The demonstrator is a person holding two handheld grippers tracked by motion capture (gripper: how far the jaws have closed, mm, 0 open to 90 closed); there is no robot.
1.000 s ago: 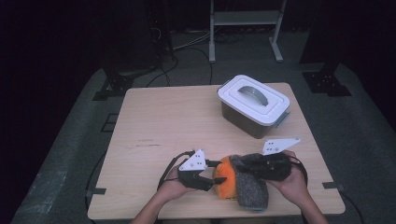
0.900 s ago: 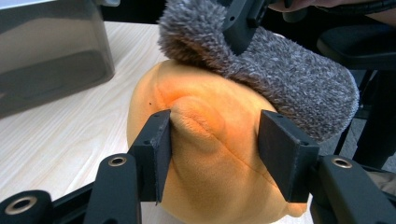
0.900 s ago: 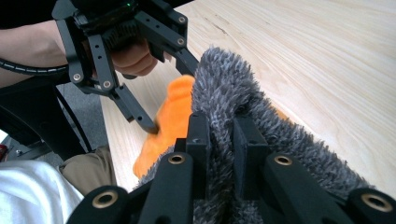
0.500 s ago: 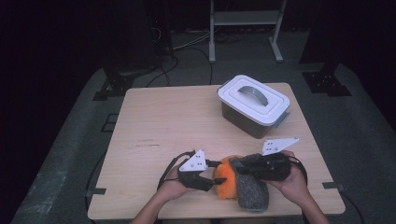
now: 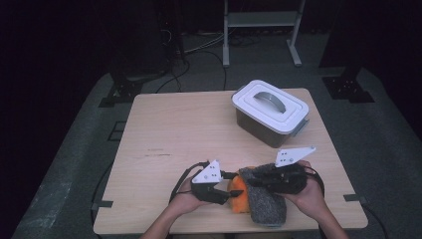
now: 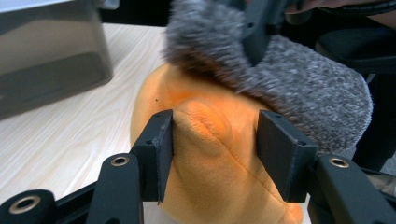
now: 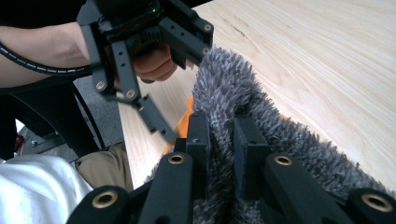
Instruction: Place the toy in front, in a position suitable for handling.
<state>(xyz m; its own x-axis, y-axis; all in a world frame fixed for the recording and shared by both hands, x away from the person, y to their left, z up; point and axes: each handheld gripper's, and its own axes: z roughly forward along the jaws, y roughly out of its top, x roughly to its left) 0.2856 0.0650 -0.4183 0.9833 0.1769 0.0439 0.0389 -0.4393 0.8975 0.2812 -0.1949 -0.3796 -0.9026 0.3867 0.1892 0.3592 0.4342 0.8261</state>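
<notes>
The orange soft toy point(image 6: 205, 154) lies at the near edge of the bench point(image 5: 179, 129), half inside a grey fuzzy sock point(image 5: 266, 201); the left gripper point(image 6: 215, 154) pinches its bulge, the right gripper point(image 7: 218, 154) clamps the sock's edge, so pull apart slowly and evenly.

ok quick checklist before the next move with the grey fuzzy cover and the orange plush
1. Right gripper pinching the grey fuzzy cover: ok, jaws shut on its edge.
2. Left gripper gripping the orange plush: ok, pads press a fold.
3. Cover fully over the plush: not ok, orange shows beside the grey.
4. Both things on the table: ok.
5. Lidded box out of the way: ok, it stands apart.
</notes>
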